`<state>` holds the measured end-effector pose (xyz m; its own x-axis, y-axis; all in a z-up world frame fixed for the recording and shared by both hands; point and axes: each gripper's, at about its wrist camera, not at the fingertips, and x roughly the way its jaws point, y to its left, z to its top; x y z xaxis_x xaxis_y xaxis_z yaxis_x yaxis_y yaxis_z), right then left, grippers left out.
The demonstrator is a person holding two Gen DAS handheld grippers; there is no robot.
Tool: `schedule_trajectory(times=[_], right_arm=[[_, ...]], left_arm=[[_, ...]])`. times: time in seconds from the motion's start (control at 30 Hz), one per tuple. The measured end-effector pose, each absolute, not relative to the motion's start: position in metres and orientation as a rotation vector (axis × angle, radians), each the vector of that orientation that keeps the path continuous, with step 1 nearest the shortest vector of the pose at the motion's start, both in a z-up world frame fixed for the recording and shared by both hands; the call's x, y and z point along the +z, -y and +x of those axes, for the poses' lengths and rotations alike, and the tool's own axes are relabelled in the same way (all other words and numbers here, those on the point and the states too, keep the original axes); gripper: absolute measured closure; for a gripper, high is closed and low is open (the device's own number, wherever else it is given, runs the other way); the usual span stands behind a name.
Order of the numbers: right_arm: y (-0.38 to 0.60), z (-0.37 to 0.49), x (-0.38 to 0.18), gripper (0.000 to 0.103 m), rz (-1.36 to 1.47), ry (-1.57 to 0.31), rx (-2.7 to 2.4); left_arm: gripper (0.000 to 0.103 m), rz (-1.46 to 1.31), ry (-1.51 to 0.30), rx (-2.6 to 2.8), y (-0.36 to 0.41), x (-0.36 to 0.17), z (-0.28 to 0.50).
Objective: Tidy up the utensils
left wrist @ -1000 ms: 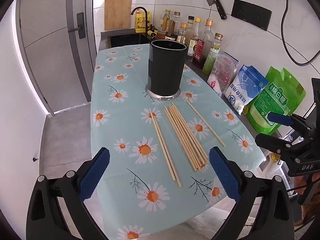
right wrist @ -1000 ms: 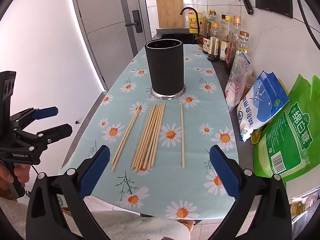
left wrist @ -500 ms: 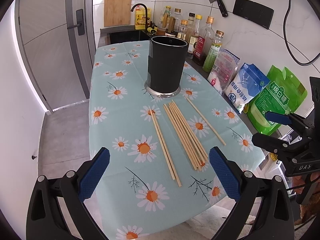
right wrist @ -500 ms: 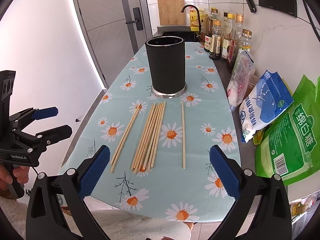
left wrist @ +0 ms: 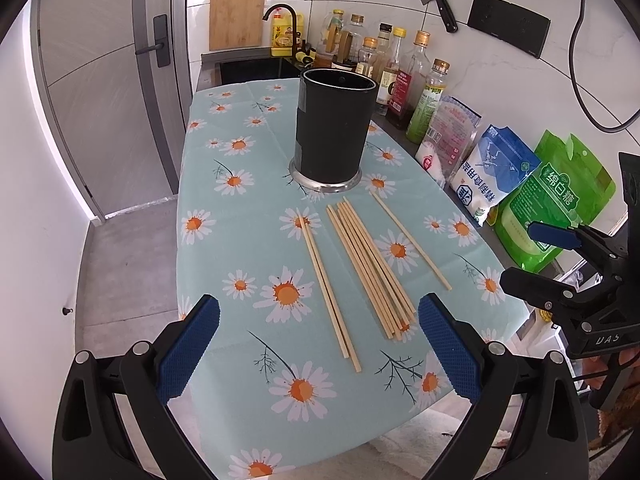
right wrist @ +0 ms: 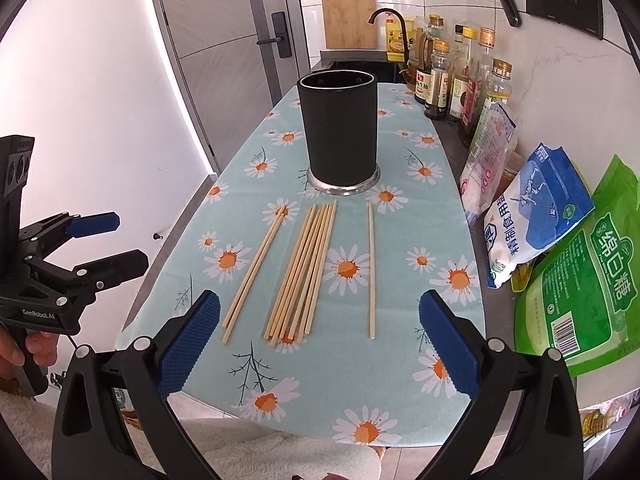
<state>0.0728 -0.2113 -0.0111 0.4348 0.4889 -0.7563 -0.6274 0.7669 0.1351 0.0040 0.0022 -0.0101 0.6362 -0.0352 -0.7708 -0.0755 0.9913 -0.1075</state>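
Several wooden chopsticks lie on a daisy-print tablecloth [left wrist: 224,240]: a middle bundle [left wrist: 370,268] [right wrist: 304,272], a pair to its left [left wrist: 328,284] [right wrist: 256,268] and a single one to its right [left wrist: 410,234] [right wrist: 371,272]. A black cylindrical utensil holder [left wrist: 332,132] [right wrist: 340,132] stands upright behind them, and I see nothing inside it. My left gripper [left wrist: 320,344] is open and empty over the near table edge. My right gripper [right wrist: 320,344] is open and empty too. Each gripper shows in the other's view: the right one [left wrist: 548,260] and the left one [right wrist: 106,240].
Sauce and oil bottles [left wrist: 400,76] line the wall at the right. A white-pink bag [left wrist: 446,136], a blue-white salt bag [left wrist: 492,172] and a green sugar bag [left wrist: 548,204] stand along the right edge. A sink with tap [left wrist: 280,20] and a cutting board [left wrist: 238,16] are behind.
Both grippers have drifted slightly; the table and holder sit a little lower and nearer in both views. Chopsticks and holder have not moved. Both grippers stay open.
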Motion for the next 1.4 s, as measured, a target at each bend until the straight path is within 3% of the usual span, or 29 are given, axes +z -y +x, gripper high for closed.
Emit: schedule_trajectory(times=[1.4], right_arm=[[0.2093, 0.0738, -0.0051, 0.004, -0.172, -0.87, 0.686]], left_arm=[[0.006, -0.128, -0.875, -0.009, -0.0021, -0.0053, 0.0073]])
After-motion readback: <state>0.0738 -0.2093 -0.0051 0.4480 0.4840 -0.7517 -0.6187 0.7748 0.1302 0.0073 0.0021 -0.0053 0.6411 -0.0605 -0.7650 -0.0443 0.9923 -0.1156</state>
